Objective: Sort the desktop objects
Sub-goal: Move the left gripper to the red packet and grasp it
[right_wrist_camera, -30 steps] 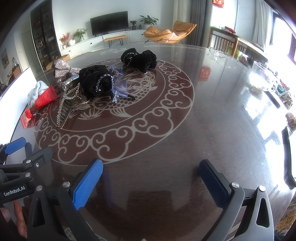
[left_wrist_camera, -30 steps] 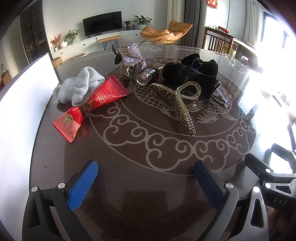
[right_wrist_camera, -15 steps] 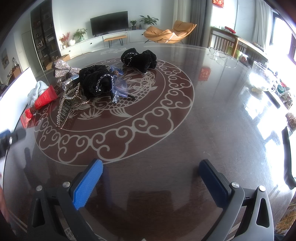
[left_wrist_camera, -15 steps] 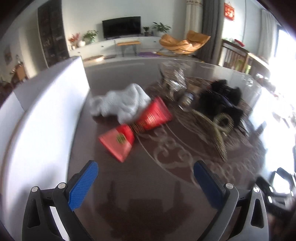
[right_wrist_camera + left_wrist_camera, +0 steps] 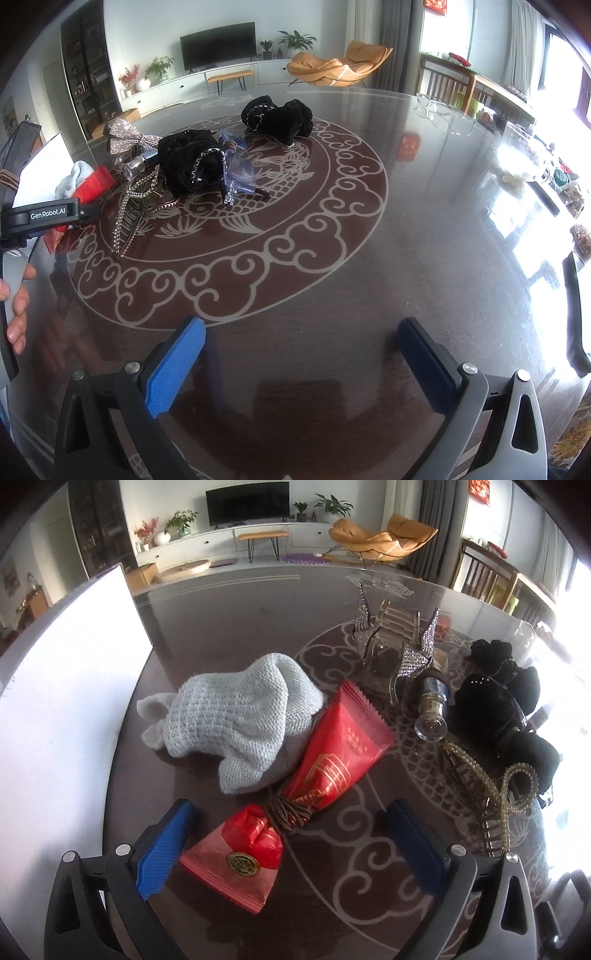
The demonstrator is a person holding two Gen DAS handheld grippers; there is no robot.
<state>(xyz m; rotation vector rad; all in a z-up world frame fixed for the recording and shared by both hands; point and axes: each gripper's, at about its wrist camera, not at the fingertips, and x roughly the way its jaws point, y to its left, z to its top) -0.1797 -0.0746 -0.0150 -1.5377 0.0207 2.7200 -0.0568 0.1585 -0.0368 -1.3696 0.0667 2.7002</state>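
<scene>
Left wrist: dark glossy table (image 5: 229, 602) w/ swirl inlay, TV (image 5: 246, 496) behind; both grippers' fingers wide apart, empty.

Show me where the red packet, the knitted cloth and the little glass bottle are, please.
red packet (image 5: 343, 753): left wrist view, on its wide printed upper half.
knitted cloth (image 5: 236, 716): left wrist view, on the middle of the pale knit.
glass bottle (image 5: 433, 709): left wrist view, on its neck above the round stopper.
</scene>
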